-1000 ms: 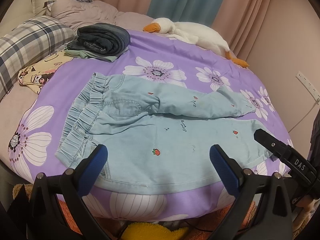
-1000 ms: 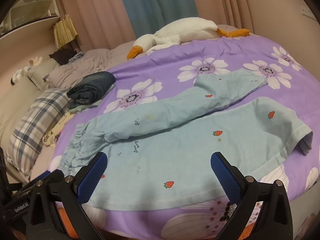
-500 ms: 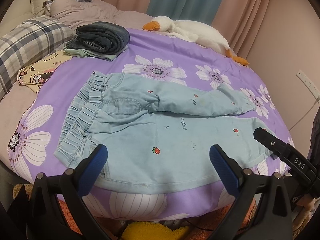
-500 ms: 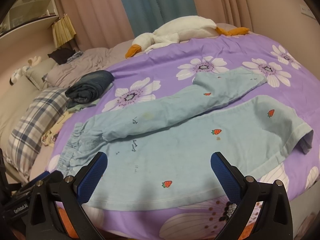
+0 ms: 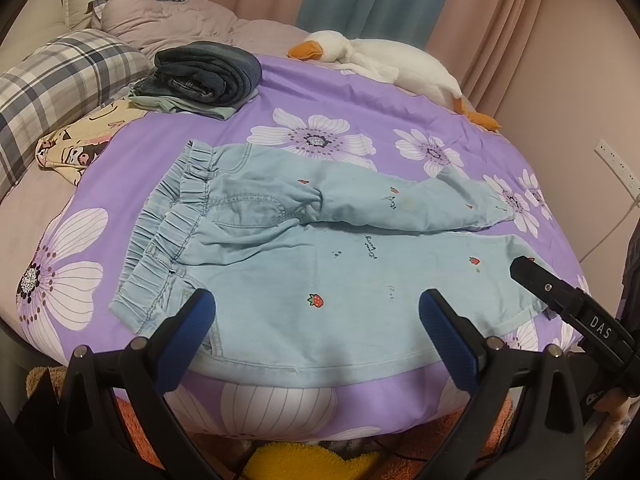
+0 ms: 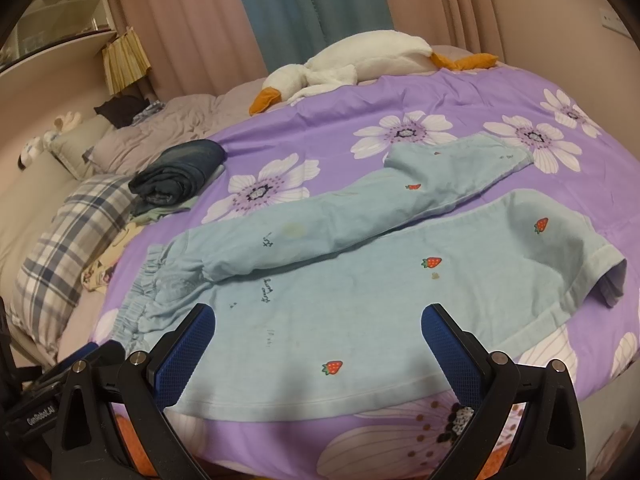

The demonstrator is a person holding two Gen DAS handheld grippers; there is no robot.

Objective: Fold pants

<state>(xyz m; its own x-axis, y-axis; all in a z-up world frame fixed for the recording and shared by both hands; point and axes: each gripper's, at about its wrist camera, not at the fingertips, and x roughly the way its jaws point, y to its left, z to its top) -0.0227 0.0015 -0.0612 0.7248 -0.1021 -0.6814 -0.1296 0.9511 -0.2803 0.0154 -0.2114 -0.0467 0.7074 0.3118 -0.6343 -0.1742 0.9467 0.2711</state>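
Light-blue pants [image 5: 320, 264] spread flat on purple flowered bedspread [image 5: 352, 120], waistband toward plaid pillow [image 5: 60, 80], far leg angled across near one. Left gripper [image 5: 316, 320] over near edge of pants by waistband, blue pads wide apart, empty. Right gripper [image 6: 318, 332] over near leg, likewise spread and empty. Beyond pants: folded dark jeans [image 5: 208, 72] and white plush goose [image 5: 384, 64].

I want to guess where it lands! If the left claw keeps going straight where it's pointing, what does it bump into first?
Most likely the light blue pants. The open left claw points at their near leg, spread on the purple flowered bedcover. Nothing seems to be in between, though depth is hard to judge.
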